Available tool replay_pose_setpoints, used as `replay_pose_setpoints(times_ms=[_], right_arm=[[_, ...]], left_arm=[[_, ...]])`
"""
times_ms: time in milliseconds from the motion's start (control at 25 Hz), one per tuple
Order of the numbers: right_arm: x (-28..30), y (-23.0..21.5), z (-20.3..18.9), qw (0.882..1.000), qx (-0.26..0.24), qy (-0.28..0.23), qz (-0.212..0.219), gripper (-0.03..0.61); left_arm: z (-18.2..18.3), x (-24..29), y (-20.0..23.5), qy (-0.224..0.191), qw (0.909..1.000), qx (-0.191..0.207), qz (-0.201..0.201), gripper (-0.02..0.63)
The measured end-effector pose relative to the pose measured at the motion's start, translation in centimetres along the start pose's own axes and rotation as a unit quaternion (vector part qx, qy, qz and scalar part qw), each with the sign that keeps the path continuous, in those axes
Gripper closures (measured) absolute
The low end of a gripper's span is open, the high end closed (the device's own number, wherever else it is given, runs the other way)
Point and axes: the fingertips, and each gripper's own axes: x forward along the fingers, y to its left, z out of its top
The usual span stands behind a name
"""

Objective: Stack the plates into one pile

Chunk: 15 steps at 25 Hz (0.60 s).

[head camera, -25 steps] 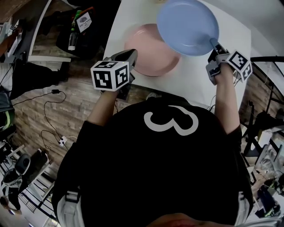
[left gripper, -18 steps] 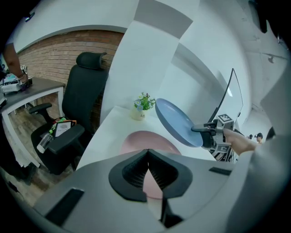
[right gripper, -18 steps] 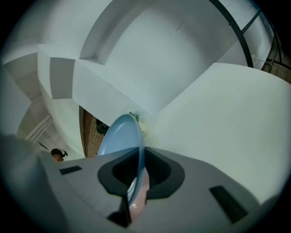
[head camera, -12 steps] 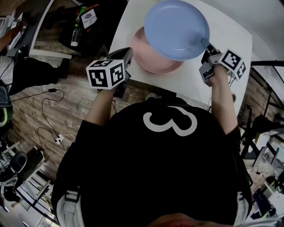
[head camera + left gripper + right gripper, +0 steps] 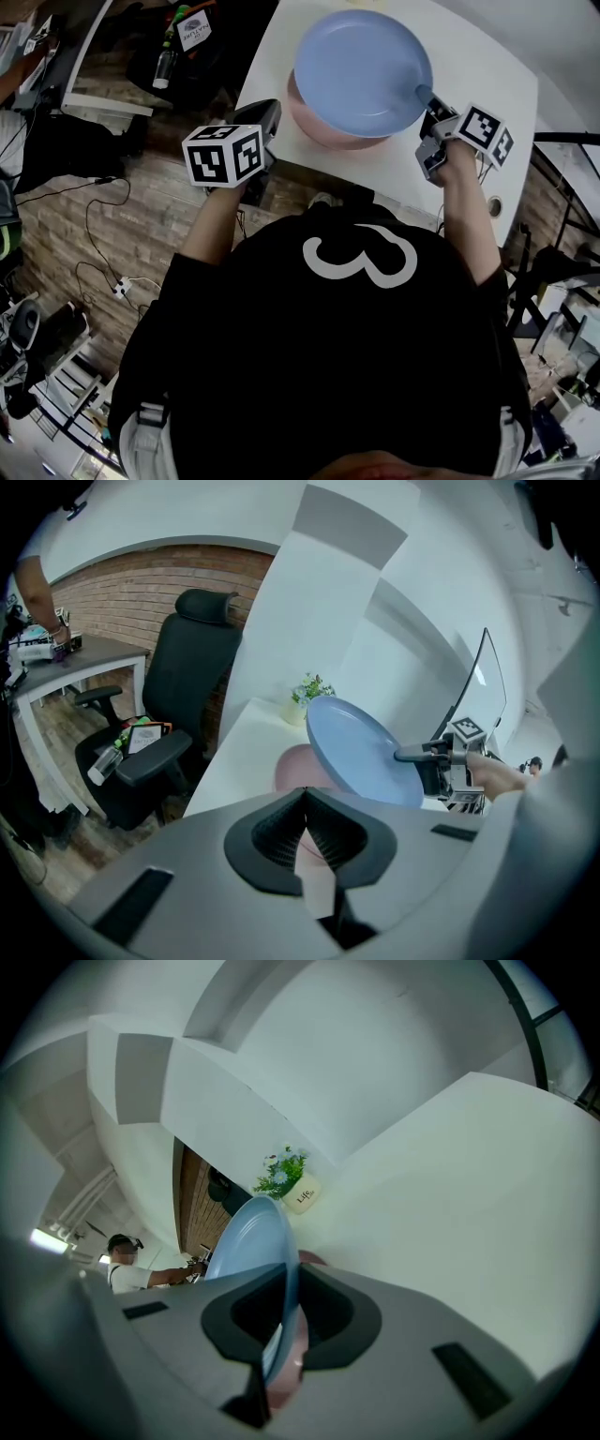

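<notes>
Two plates, likely stiff, light and slick: your right gripper [image 5: 425,95] clamps the blue plate [image 5: 361,70] by its rim, upper centre, over the pink plate [image 5: 323,134]; left gripper [image 5: 267,120] closed, empty.

Head view: overhead, steeply down on table [image 5: 492,66]. Left gripper view, right gripper view: close along own jaws; all share blue plate [image 5: 364,73].
</notes>
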Motion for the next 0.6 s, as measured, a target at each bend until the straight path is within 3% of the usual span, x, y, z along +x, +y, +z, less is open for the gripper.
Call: replay_pose_setpoints(times_ms=[600], right_arm=[[1.3,-1.6,-3.8,0.999,-0.011,0.046,-0.025,0.532]], left_arm=[[-1.2,0.2,1.3,0.010,0.9999,-0.010,-0.001,0.597]])
